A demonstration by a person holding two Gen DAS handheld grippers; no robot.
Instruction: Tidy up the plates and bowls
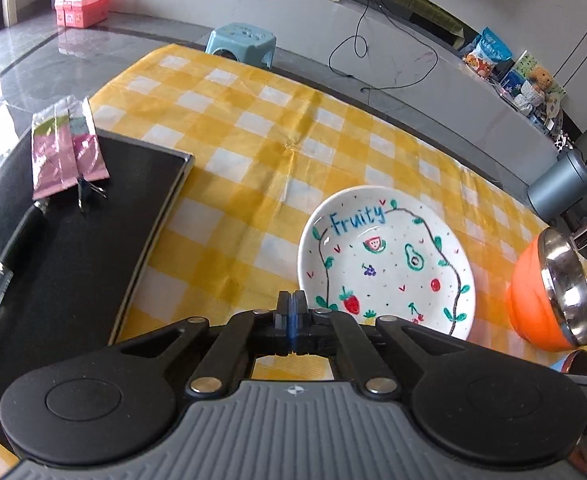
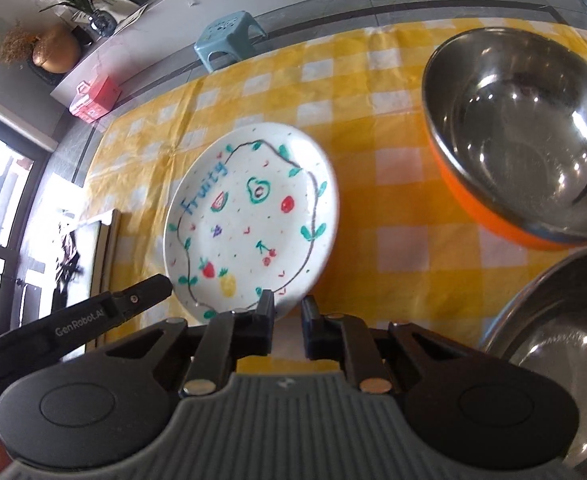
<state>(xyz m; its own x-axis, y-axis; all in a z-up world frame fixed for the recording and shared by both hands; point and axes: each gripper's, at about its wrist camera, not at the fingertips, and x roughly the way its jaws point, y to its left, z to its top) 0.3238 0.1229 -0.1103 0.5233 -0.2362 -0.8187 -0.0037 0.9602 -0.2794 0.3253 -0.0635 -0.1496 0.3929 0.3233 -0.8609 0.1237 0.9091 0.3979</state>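
A white plate (image 1: 385, 264) (image 2: 253, 216) painted with fruit and the word "Fruity" lies on the yellow checked tablecloth (image 1: 253, 140). My left gripper (image 1: 291, 304) is shut with nothing in it, its tip beside the plate's left near rim; the right wrist view shows the left gripper (image 2: 165, 282) low on the left. My right gripper (image 2: 288, 310) stands narrow at the plate's near edge, with the rim running in between its fingers. An orange bowl (image 1: 549, 300) (image 2: 533, 140) with a steel inside sits to the right of the plate.
A second steel bowl (image 2: 553, 360) is close at the lower right. A black board (image 1: 73, 260) with pink packets (image 1: 65, 152) on it covers the table's left side. A blue stool (image 1: 241, 40) stands beyond the far edge.
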